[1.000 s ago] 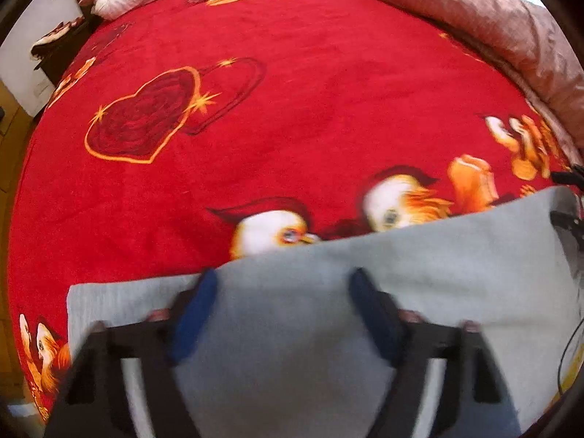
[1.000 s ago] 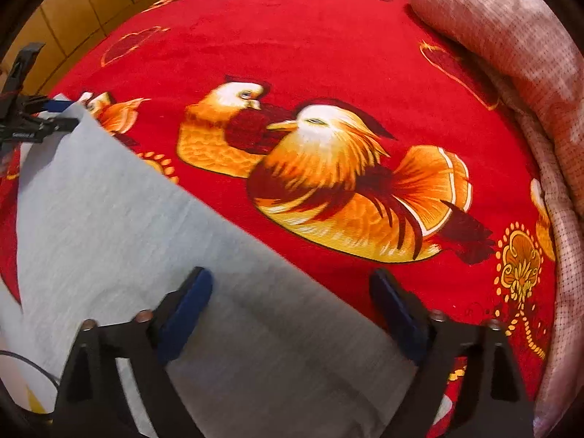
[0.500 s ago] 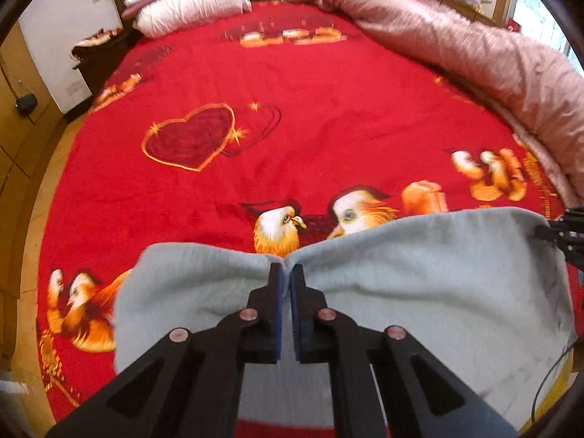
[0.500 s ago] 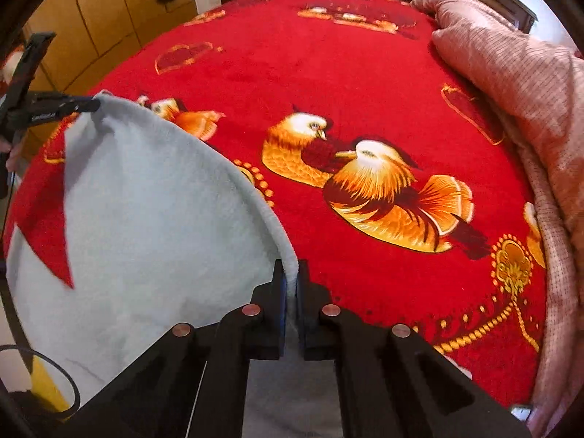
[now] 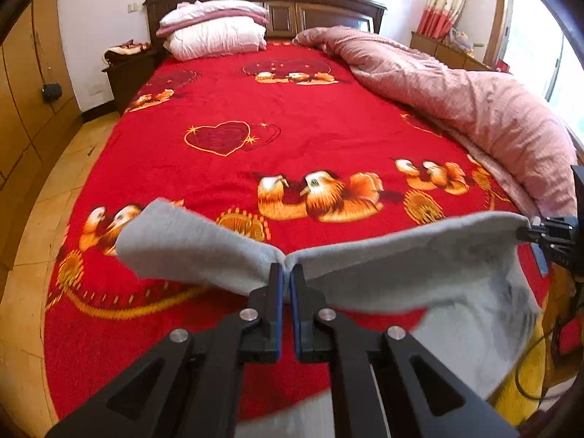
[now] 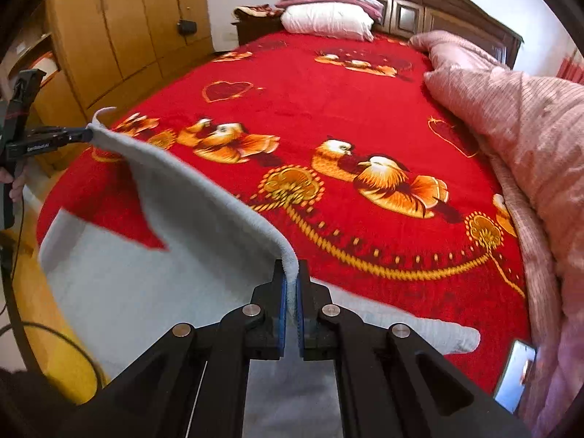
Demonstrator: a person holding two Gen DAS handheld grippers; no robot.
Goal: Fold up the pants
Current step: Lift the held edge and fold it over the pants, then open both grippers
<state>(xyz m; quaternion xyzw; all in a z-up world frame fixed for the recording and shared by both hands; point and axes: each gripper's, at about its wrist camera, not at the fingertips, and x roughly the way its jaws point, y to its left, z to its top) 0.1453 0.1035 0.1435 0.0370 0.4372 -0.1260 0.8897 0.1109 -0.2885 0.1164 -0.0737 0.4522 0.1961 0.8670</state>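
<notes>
Left gripper [image 5: 286,281] and right gripper [image 6: 291,284] each clenched on the top edge of the grey pants [image 5: 419,266], lifted over the bed's [image 5: 310,135] foot edge; fabric soft, limp, light, sagging between grips, so edge-corner holds suit.

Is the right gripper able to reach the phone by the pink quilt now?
Probably not yet. The right gripper is shut on the pants, so it is occupied. The phone lies uncovered on the red blanket, near the quilt.

Stacked white pillows [image 5: 215,33] lie at the headboard, upper centre; a rumpled pink quilt [image 5: 474,106] runs along the bed's [image 5: 226,102] right; grey pants [image 5: 401,262] hang lower centre.
</notes>
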